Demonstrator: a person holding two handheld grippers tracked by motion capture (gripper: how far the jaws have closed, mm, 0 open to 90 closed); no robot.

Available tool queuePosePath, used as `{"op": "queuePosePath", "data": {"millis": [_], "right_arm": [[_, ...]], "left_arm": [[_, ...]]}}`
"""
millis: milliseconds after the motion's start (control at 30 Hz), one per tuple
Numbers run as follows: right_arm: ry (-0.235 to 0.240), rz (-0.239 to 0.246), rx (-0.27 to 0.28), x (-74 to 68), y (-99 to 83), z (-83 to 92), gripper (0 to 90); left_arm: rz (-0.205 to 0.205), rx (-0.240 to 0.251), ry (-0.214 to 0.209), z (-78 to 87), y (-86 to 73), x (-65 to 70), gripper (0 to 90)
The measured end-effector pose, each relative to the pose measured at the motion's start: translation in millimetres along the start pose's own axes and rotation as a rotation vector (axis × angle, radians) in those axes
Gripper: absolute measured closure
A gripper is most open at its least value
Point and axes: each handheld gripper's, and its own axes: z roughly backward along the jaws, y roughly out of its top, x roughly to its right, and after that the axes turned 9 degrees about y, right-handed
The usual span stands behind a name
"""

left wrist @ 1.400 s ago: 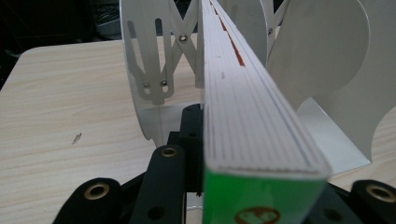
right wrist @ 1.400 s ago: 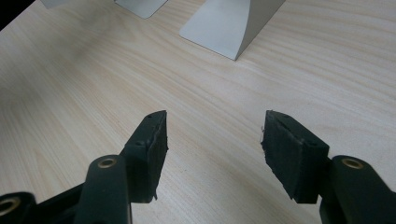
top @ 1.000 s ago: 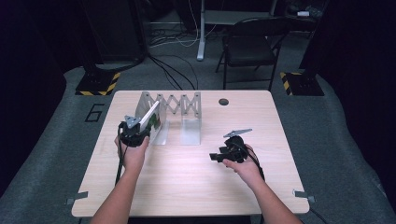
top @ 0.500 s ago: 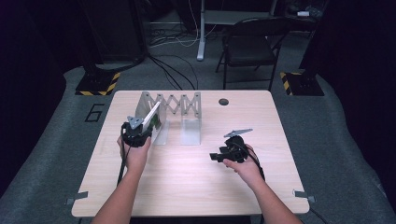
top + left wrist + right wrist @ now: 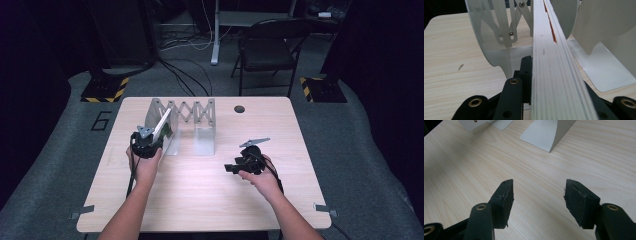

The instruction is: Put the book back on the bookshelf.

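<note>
White book (image 5: 554,75) clamped between rack dividers (image 5: 491,37).

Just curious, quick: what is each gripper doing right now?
Left gripper: closed on a thin book at the rack.
Right gripper: open, holding nothing.

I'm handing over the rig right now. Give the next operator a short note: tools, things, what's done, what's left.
Left tool: shut on a book, held edge-up at the left end of the rack, over a slot between the dividers.
Right tool: open, nothing in it, low over the bare table, right of the rack.
Done: book gripped and brought to the rack.
Left: probably lower it into the slot, let go, pull clear.
</note>
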Motion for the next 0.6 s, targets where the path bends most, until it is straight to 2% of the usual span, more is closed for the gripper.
{"op": "queuePosePath", "data": {"millis": [200,267,367,600], "right_arm": [[0.003,-0.002,-0.001,0.0,-0.1,-0.1,40.1],[0.001,-0.001,-0.001,0.3,-0.1,0.1,40.1],[0.003,0.0,-0.001,0.3,-0.1,-0.1,40.1],[0.006,0.0,-0.003,-0.4,-0.3,-1.0,40.1]], "left_arm": [[-0.001,-0.008,0.01,-3.5,-1.9,1.8,73.9],[-0.007,-0.027,0.01,-5.5,-3.4,1.4,73.7],[0.005,-0.025,0.012,-7.0,-7.0,0.2,73.4],[0.0,-0.021,0.012,-6.8,-7.3,-0.1,72.1]]}}
